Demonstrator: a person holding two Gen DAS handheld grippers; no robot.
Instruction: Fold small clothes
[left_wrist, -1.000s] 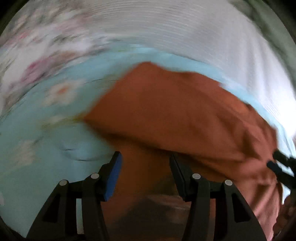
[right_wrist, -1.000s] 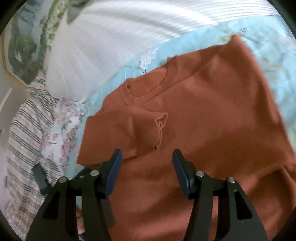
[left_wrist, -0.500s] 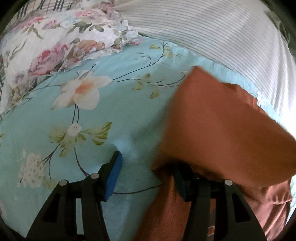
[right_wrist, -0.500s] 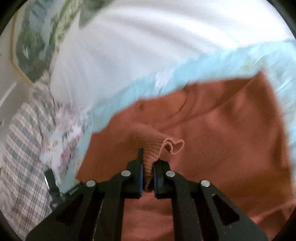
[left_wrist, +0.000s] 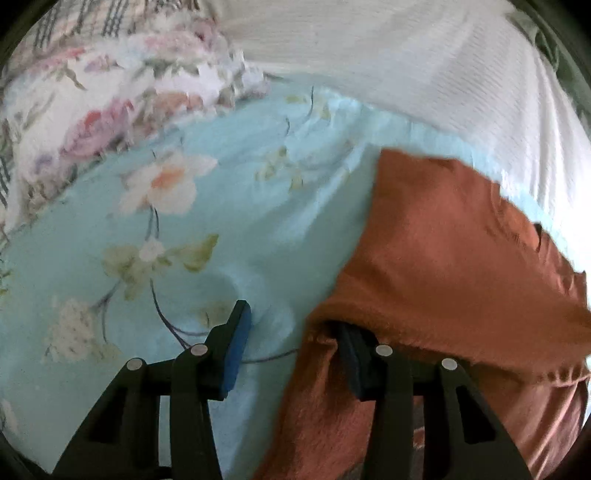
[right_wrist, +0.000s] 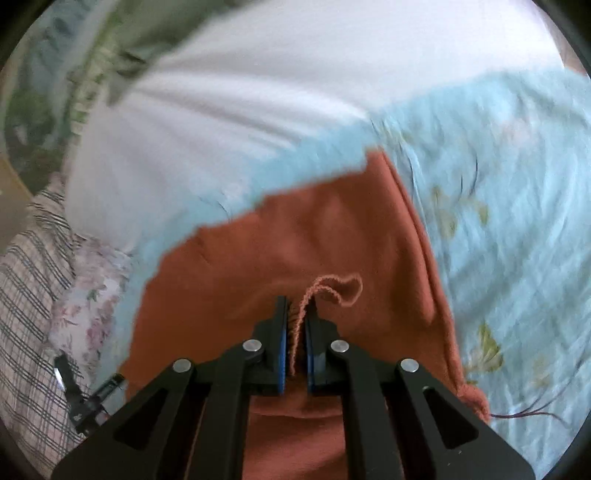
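A rust-orange knitted sweater (left_wrist: 443, 251) lies on the light blue flowered sheet (left_wrist: 184, 258). My left gripper (left_wrist: 293, 332) is low at the sweater's left edge and its jaws are closing. The sheet and the sweater's edge lie between them, not pinched, and a fold of the sweater covers the right finger. In the right wrist view my right gripper (right_wrist: 297, 310) is shut on the sleeve cuff (right_wrist: 332, 291), which is lifted above the sweater's body (right_wrist: 295, 229). The left gripper's fingers (right_wrist: 68, 380) show small at the lower left.
A white ribbed cover (left_wrist: 406, 55) bulges just beyond the sweater. A rose-print pillow (left_wrist: 92, 103) and plaid fabric (right_wrist: 26, 314) lie to the left. Blue sheet (right_wrist: 498, 184) stretches to the right of the sweater.
My right gripper shut on the sleeve cuff and lifted it toward the right. My left gripper slid left from over the sweater to its edge, and its jaws narrowed slightly.
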